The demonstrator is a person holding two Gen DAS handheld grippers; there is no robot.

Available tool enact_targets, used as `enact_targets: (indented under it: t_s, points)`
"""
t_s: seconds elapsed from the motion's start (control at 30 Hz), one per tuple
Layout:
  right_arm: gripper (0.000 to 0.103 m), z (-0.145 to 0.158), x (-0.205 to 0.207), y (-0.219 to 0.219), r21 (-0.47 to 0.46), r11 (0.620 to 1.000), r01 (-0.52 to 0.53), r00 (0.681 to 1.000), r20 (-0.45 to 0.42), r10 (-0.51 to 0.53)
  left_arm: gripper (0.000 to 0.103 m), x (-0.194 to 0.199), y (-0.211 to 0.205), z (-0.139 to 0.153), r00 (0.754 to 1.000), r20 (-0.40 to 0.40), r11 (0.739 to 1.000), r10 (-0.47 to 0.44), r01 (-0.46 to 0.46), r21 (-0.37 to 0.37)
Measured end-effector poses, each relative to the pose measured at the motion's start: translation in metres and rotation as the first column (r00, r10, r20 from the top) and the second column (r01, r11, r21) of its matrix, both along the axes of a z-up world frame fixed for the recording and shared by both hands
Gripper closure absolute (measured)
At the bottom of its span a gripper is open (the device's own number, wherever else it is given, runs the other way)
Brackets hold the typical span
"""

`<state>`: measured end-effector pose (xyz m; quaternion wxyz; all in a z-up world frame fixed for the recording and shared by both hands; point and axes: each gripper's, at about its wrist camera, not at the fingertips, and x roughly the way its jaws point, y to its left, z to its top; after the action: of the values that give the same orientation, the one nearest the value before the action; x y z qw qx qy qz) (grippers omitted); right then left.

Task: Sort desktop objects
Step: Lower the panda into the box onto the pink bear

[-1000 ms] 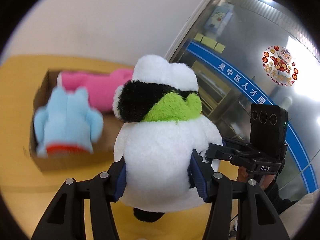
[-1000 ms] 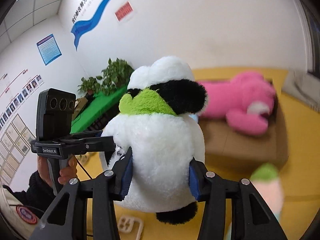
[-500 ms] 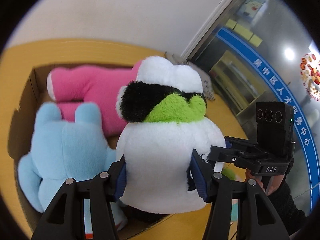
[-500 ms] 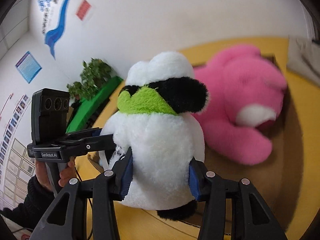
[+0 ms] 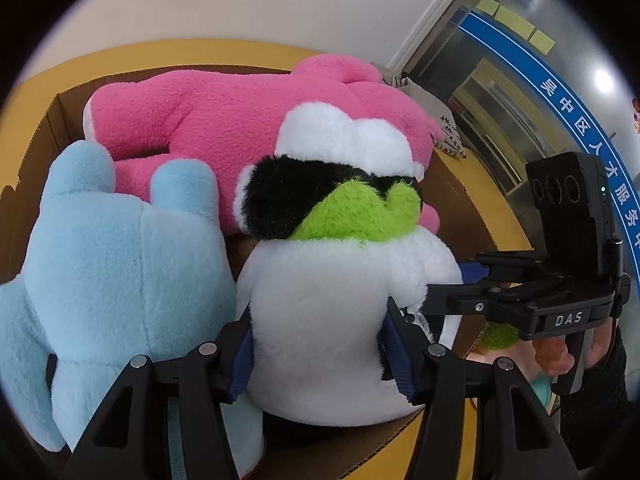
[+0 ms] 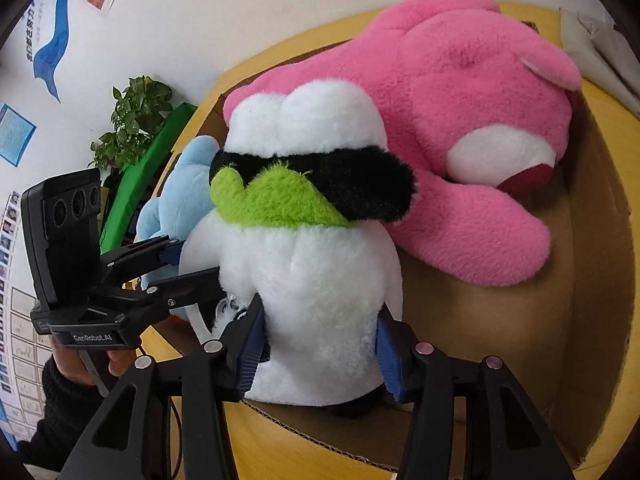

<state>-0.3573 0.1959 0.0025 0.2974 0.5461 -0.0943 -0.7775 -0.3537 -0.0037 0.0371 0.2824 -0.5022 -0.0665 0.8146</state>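
From the left wrist, the left gripper [image 5: 320,356] clamps the white plush toy with black head and green scarf [image 5: 340,312] upright, straight ahead, inside the brown cardboard box [image 5: 468,200]; the pale blue plush [image 5: 112,272] presses alongside. From the right wrist, the right gripper [image 6: 318,348] flanks the same body, its jaws opening with the toy between them, pads apparently at the fur; the pink plush bear [image 6: 452,128] lies beyond.

The white plush penguin [image 5: 336,320] with the black head, green scarf and white hat sits upright in the cardboard box [image 6: 592,280], squeezed right beside the light blue plush [image 5: 108,280] and the big pink bear [image 6: 460,120] lying down.
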Motion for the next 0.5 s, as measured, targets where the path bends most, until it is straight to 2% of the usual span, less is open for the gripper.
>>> enact_targets:
  t_s: [0.07, 0.2, 0.23, 0.27, 0.33, 0.37, 0.43, 0.5]
  points:
    - [0.046, 0.018, 0.004, -0.002, 0.020, 1.000, -0.008, 0.998, -0.055, 0.009, 0.047, 0.000, -0.001, -0.001, 1.000, -0.003, 1.000, -0.007, 0.007, 0.002]
    - [0.046, 0.065, -0.003, -0.005, -0.081, 0.996, -0.040, 0.983, -0.180, 0.025, 0.046, 0.001, 0.000, -0.001, 1.000, -0.011, 1.000, -0.008, 0.008, -0.001]
    - [0.046, 0.067, -0.007, -0.012, -0.066, 0.997, -0.048, 0.982, -0.187, 0.035, 0.046, 0.001, 0.001, 0.000, 1.000, -0.013, 1.000, -0.008, 0.008, -0.002]
    - [0.048, 0.061, -0.015, -0.023, -0.022, 0.998, -0.056, 0.982, -0.180, 0.051, 0.046, 0.001, 0.001, 0.000, 1.000, -0.016, 1.000, -0.008, 0.008, -0.003]
    - [0.065, 0.040, -0.032, -0.044, 0.069, 0.996, -0.061, 0.988, -0.140, 0.070, 0.045, 0.001, 0.002, 0.000, 1.000, -0.023, 1.000, -0.003, 0.003, -0.012]
    - [0.066, 0.026, -0.041, -0.053, 0.106, 0.993, -0.060, 0.991, -0.116, 0.072, 0.045, 0.001, 0.003, -0.001, 1.000, -0.025, 1.000, 0.005, -0.005, -0.023]
    - [0.067, 0.008, -0.050, -0.061, 0.107, 0.993, -0.054, 0.993, -0.097, 0.065, 0.044, 0.001, 0.000, 0.000, 0.998, -0.038, 0.998, 0.041, -0.043, -0.039]
    - [0.067, 0.002, -0.053, -0.064, 0.111, 0.993, -0.042, 0.994, -0.094, 0.052, 0.045, 0.006, -0.006, 0.012, 0.995, -0.072, 0.996, 0.067, -0.071, -0.045]
